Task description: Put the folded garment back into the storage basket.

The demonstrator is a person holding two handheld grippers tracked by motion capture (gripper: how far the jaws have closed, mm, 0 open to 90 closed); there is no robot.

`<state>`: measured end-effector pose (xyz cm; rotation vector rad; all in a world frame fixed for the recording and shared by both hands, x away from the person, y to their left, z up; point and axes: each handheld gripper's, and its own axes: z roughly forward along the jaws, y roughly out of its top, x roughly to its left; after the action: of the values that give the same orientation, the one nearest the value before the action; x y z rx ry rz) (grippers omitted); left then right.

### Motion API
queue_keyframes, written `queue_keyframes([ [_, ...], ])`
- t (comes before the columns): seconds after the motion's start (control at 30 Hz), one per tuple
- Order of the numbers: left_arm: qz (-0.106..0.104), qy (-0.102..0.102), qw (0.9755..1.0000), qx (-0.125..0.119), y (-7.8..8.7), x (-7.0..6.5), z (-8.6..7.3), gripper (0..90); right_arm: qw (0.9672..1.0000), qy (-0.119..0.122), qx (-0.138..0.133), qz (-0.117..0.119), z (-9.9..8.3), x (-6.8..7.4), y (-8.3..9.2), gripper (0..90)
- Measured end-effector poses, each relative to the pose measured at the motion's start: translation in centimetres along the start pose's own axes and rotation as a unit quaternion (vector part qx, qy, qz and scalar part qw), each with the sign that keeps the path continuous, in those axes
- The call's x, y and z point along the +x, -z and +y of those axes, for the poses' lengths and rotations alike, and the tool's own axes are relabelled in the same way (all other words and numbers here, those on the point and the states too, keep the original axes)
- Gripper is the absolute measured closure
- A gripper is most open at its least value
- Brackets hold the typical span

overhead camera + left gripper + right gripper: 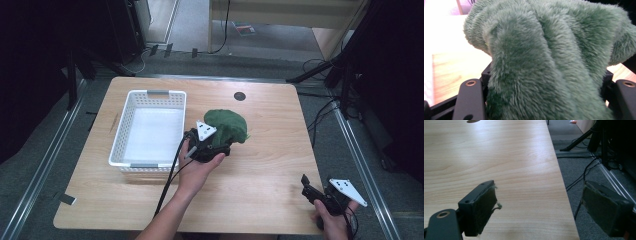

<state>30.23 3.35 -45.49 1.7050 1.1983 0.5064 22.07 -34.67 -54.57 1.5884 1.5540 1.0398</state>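
The left gripper (212,145) is pinching its jaws tight on a fuzzy green cloth (227,125) at the middle of the frame, just right of the white basket (120,142) on the bench (270,170), while the right gripper (320,192) is idling with jaws wide apart and empty at the lower right corner.
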Motion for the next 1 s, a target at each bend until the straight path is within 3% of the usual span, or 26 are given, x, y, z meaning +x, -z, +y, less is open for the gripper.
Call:
queue_keyframes([
  [0.47, 0.023, 0.015, 0.9995, -0.015, 1.5, 3.0, 0.9, 30.9, 1.0000, 0.000, 0.000, -0.001, 0.0, 0.0, 0.0, 13.2],
  [1.0, 0.065, 0.041, 0.9966, -0.031, 3.5, 7.4, 1.4, 30.7, 1.0000, 0.000, 0.000, -0.001, 0.0, 0.0, 0.0, 13.2],
])
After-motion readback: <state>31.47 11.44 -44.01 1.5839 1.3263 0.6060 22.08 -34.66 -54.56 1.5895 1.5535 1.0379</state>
